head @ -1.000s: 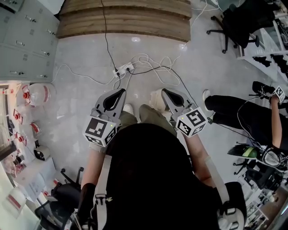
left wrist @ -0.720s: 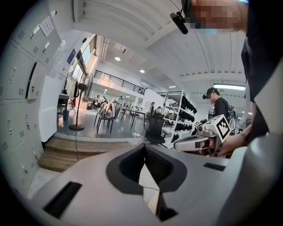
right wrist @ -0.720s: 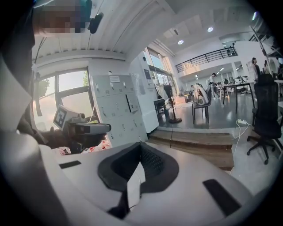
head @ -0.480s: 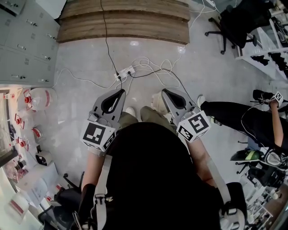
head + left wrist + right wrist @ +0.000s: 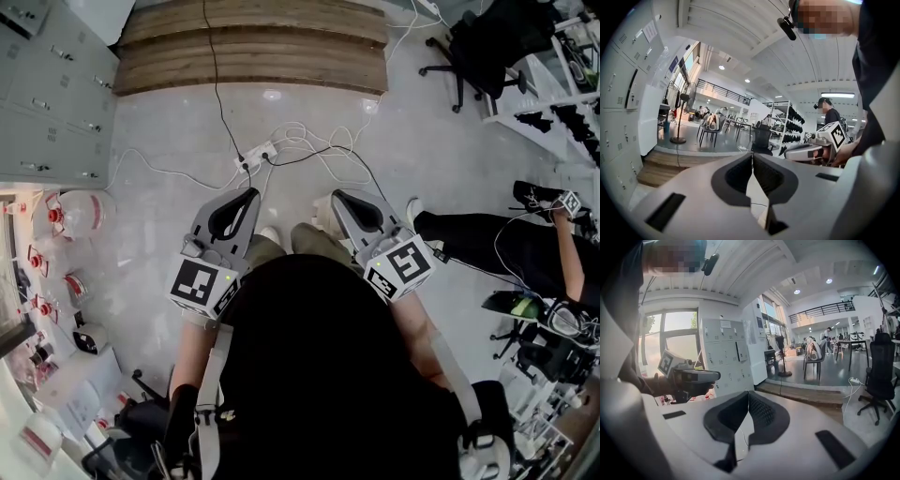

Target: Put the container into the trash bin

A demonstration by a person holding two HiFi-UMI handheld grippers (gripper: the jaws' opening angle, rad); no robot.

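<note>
At six o'clock, the left grey plastic gripper (image 5: pixel 246 197) and the right grey plastic gripper (image 5: pixel 342 200) remain clenched on nothing, their ribbed black pads together. They have hardly shifted in a second, so I judge nothing is being carried. Beyond, thin white cables (image 5: pixel 309 141) loop across the glossy grey floor (image 5: pixel 169 122), with slatted wooden steps (image 5: pixel 253 52) at twelve. No container or trash bin shows

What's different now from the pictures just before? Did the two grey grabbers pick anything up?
The left grey gripper and the right grey gripper both rose slightly toward the head camera. Another person's black-trousered leg seems to have shifted a little leftward. Nothing was picked up or let go: both pairs of jaws stayed shut and empty. The white power strip lies where it was.
</note>
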